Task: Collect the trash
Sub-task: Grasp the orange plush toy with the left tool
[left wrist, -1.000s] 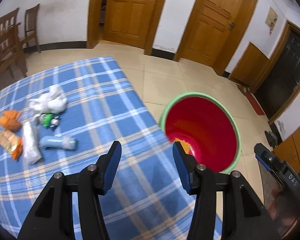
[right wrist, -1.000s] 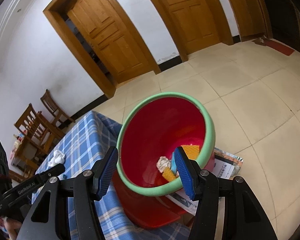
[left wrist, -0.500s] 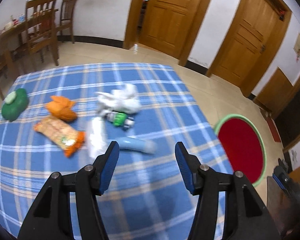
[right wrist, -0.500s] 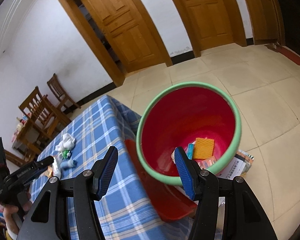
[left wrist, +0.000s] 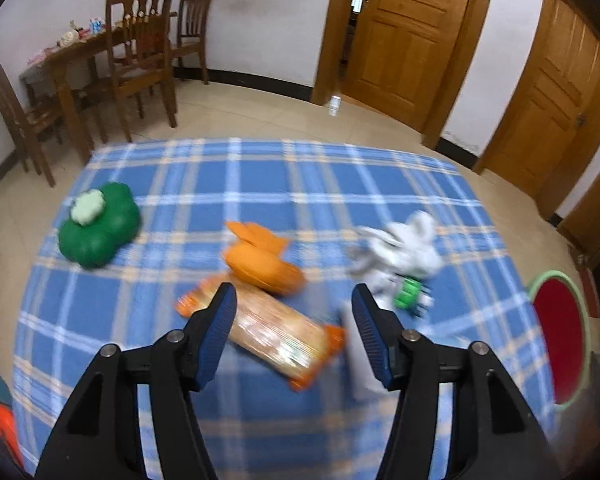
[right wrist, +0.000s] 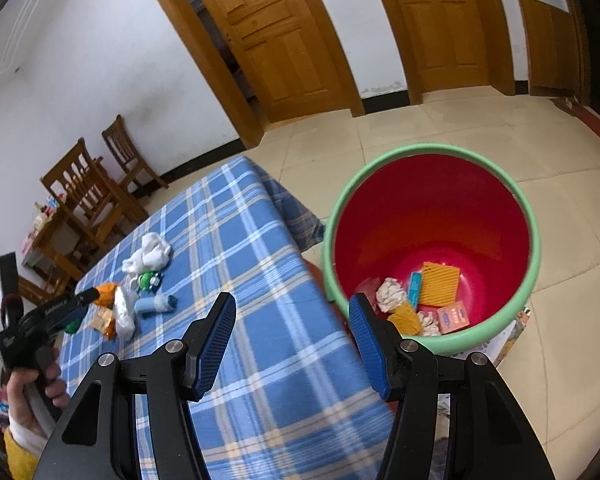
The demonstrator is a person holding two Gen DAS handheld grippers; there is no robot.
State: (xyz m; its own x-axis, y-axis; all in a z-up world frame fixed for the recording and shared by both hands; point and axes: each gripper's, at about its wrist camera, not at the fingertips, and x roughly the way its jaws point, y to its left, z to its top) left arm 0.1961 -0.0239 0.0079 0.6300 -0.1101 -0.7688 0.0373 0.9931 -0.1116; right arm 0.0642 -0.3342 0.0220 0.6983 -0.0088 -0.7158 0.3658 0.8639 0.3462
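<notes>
My left gripper (left wrist: pixel 294 304) is open and empty above an orange snack packet (left wrist: pixel 272 330) on the blue checked tablecloth (left wrist: pixel 260 184). Beyond it lie an orange wrapper (left wrist: pixel 260 260), white crumpled tissue (left wrist: pixel 408 244) and a small green-capped item (left wrist: pixel 410 296). My right gripper (right wrist: pixel 292 312) is open and empty, over the table corner beside the red bin with a green rim (right wrist: pixel 432 236), which holds several bits of trash. The right wrist view also shows the tissue (right wrist: pixel 150 254), a light blue tube (right wrist: pixel 156 304) and the left gripper (right wrist: pixel 56 312).
A green flower-shaped box (left wrist: pixel 98 230) sits at the table's far left. Wooden chairs and a table (left wrist: pixel 116 60) stand by the back wall. The bin (left wrist: pixel 560 328) stands on the floor off the table's right edge. Papers (right wrist: pixel 508 332) lie under the bin.
My left gripper has swung left from the bin toward the trash on the table, now over the snack packet. My right gripper has drawn back from the bin toward the table corner.
</notes>
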